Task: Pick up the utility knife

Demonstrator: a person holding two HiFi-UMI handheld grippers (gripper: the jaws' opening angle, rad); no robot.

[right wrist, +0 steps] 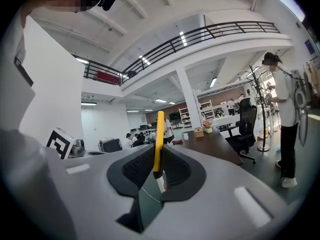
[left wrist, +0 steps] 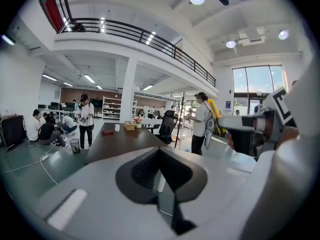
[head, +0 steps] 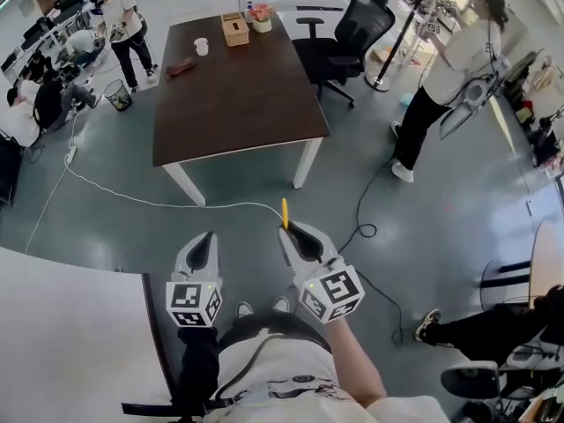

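Observation:
The utility knife (head: 284, 211) is a slim yellow handle that sticks out forward past the tips of my right gripper (head: 287, 231). That gripper is shut on the knife, held in the air above the grey floor. In the right gripper view the knife (right wrist: 159, 136) stands upright between the black pads, right gripper (right wrist: 159, 170). My left gripper (head: 207, 238) hangs beside it to the left, shut with nothing in it; in the left gripper view its tips (left wrist: 160, 151) meet. That view also catches the right gripper (left wrist: 250, 126) with the knife (left wrist: 215, 114) at the right.
A dark brown table (head: 238, 86) stands ahead with a tissue box (head: 234, 30), a cup (head: 202, 47) and a flower pot (head: 261, 18). A black office chair (head: 354, 35) is behind it. A white cable (head: 132, 199) runs across the floor. A person (head: 449, 69) stands at right. A white tabletop (head: 62, 324) lies at lower left.

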